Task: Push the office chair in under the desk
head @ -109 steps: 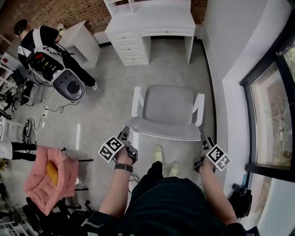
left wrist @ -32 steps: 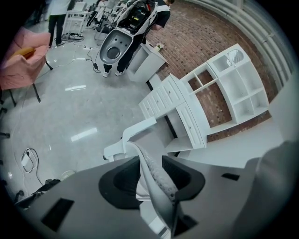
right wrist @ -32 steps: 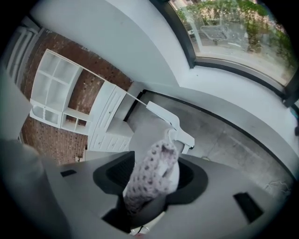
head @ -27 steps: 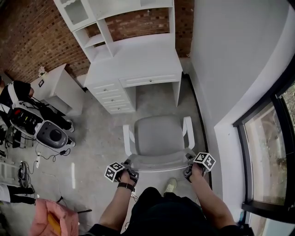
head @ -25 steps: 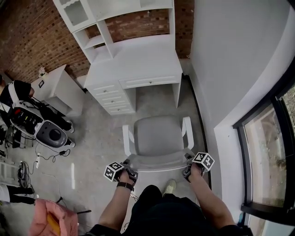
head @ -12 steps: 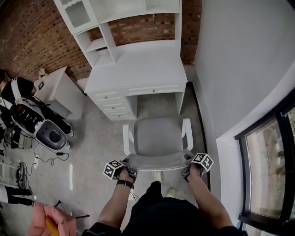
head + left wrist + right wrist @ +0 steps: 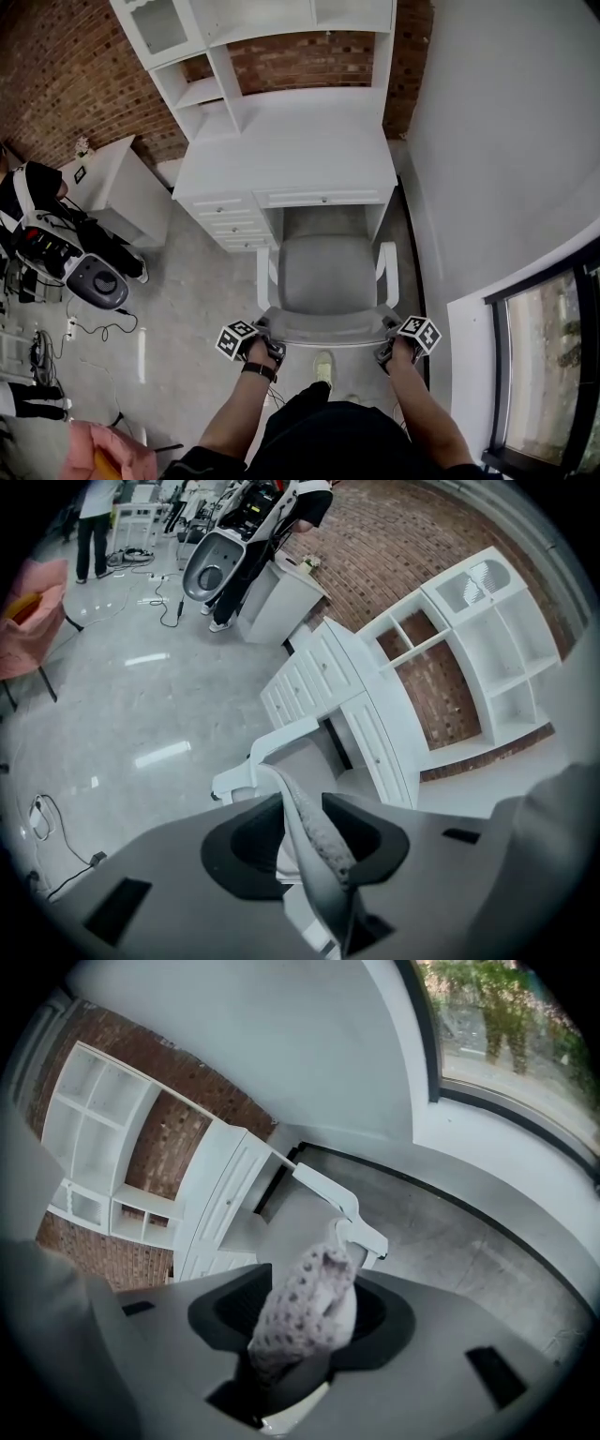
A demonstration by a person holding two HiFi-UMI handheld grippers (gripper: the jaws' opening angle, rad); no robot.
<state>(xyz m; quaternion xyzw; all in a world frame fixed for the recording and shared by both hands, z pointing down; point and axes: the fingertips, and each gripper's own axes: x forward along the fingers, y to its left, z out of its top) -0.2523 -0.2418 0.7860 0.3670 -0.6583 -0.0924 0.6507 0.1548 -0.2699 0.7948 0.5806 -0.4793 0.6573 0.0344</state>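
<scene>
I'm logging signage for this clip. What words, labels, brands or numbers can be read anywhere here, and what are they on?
No text can be read in any view.
Sticker on the side cabinet: too small to read.
Marker cubes: black-and-white squares, no words.
Chair and desk: no print shows.

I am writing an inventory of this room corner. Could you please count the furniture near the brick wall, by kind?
White wooden desk with drawers and shelves: 1
Grey office chair with white armrests: 1
Small white side cabinet: 1
Total: 3
</scene>
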